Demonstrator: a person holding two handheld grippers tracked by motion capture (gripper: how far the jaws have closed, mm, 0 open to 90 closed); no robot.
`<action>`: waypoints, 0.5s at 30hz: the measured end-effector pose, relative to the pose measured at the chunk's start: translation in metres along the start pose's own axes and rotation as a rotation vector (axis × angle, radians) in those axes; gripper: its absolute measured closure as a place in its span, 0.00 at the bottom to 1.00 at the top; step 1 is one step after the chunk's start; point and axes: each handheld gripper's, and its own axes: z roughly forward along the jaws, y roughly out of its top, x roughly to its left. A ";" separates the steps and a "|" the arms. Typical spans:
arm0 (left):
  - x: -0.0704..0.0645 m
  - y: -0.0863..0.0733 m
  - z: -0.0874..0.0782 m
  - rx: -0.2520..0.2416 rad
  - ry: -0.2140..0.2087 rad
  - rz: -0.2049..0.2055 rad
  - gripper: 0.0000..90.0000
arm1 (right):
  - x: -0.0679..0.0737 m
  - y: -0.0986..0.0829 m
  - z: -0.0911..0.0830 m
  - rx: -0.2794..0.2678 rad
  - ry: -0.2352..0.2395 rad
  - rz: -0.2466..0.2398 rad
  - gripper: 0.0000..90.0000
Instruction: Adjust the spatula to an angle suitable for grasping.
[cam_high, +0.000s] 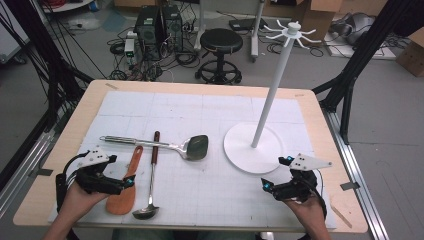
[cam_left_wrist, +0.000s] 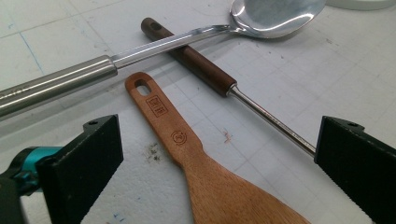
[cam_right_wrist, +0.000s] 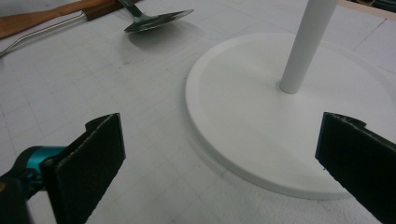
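Three utensils lie on the white mat. A wooden spatula (cam_high: 124, 190) (cam_left_wrist: 173, 133) lies at the front left. Beside it is a ladle (cam_high: 152, 175) with a dark brown handle (cam_left_wrist: 196, 63). A steel serving spoon (cam_high: 165, 145) (cam_left_wrist: 275, 14) lies across the ladle's handle. A white hook stand (cam_high: 272, 90) rises from a round base (cam_high: 245, 150) (cam_right_wrist: 252, 116) at the right. My left gripper (cam_high: 122, 170) (cam_left_wrist: 219, 154) is open low over the spatula's handle, one jaw on each side. My right gripper (cam_high: 276, 173) (cam_right_wrist: 219, 149) is open in front of the base, holding nothing.
The wooden table (cam_high: 320, 125) carries the white gridded mat (cam_high: 200, 110). Beyond its far edge stand a black stool (cam_high: 220, 47), computer towers (cam_high: 157, 25) and loose cables on the floor. Black frame legs (cam_high: 350, 85) flank the table.
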 end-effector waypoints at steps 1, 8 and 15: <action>0.000 0.000 0.001 0.001 -0.001 0.002 0.02 | 0.000 0.000 0.000 -0.002 0.000 0.000 0.01; 0.001 0.001 0.003 0.004 -0.004 0.000 0.02 | -0.003 0.000 0.003 0.003 0.004 0.001 0.01; 0.000 0.001 0.003 -0.001 -0.003 -0.005 0.02 | -0.003 0.000 0.003 -0.002 0.011 -0.005 0.01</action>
